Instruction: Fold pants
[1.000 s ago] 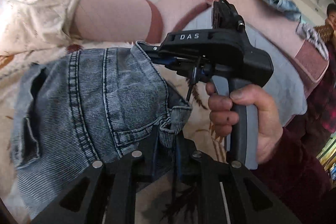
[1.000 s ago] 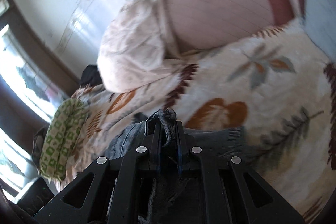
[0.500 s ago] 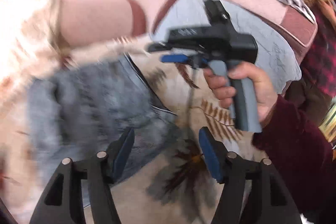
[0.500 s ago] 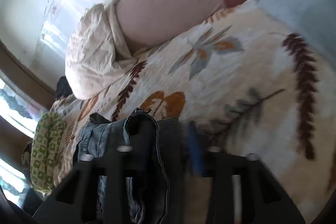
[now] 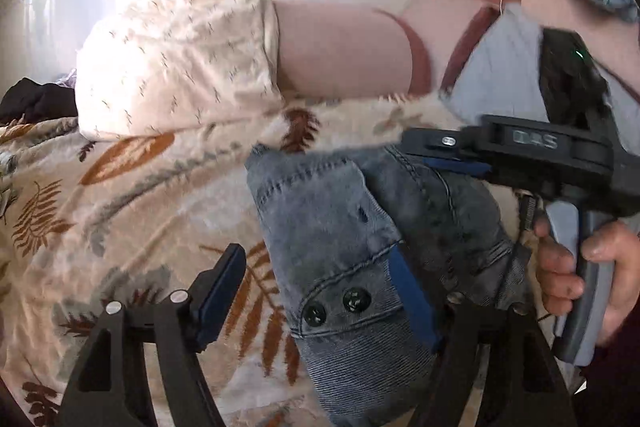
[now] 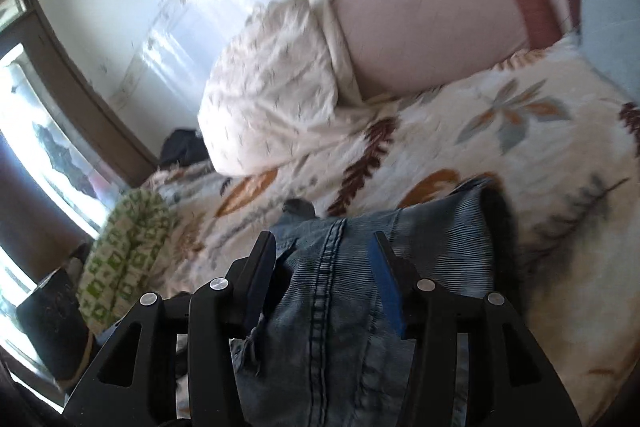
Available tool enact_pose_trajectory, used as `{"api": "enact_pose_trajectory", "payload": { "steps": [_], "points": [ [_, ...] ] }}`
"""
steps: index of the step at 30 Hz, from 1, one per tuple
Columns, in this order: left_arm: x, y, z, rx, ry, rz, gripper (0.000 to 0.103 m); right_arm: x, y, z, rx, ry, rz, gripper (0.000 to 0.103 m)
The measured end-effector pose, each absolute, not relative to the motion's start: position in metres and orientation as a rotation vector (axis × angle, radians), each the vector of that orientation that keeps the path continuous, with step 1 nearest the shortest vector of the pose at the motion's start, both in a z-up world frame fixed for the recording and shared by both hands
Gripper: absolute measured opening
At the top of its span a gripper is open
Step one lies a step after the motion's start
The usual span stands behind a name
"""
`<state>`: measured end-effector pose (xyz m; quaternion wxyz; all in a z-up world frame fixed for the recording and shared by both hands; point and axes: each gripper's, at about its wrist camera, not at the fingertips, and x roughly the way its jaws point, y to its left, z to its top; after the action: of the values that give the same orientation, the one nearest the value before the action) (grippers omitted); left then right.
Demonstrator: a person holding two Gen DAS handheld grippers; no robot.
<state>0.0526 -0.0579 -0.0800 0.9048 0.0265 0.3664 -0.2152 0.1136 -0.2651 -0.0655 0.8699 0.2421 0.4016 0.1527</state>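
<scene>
the left gripper (image 5: 320,291) has its fingers spread wide and grips nothing. its left finger (image 5: 220,283) hangs over bare bed (image 5: 132,203), while its right finger (image 5: 412,303) rests on or just above the denim; contact cannot be told. the jeans (image 5: 360,227) lie as a folded bundle on the bed, mostly ahead of and to the right of the left gripper's centre line, so the fabric sits under the right finger and not between the two. two dark buttons (image 5: 334,307) show just left of that right finger.

the right gripper (image 6: 324,267) is also open, though less wide, and clamps nothing. here the jeans (image 6: 400,247) run straight out from between the fingers, a stitched seam (image 6: 328,287) lying along the fingers' own line, with the folded edge ahead and off to the right. in the left view the right gripper (image 5: 452,163) hovers at the far right edge of the bundle.

judging from this, the bundle's long axis runs from the left gripper toward the right one. the right gripper is better lined up for a next pinch; the left would need to shift rightward to straddle cloth.
</scene>
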Motion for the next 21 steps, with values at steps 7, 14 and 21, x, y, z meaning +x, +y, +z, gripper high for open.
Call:
{"api": "enact_pose_trajectory", "payload": {
  "steps": [7, 14, 21],
  "points": [
    [0.044, -0.082, -0.105, 0.190, 0.774, -0.410, 0.075, 0.124, -0.286, -0.100, 0.538, 0.851, 0.282, 0.043],
    [0.046, -0.087, -0.111, 0.201, 0.791, -0.381, 0.080, 0.124, -0.300, -0.129, 0.654, 0.916, 0.245, 0.043],
    [0.028, -0.070, -0.071, 0.206, 0.681, -0.277, 0.085, 0.089, -0.289, -0.078, 0.546, 0.863, 0.198, 0.057]
  ]
}}
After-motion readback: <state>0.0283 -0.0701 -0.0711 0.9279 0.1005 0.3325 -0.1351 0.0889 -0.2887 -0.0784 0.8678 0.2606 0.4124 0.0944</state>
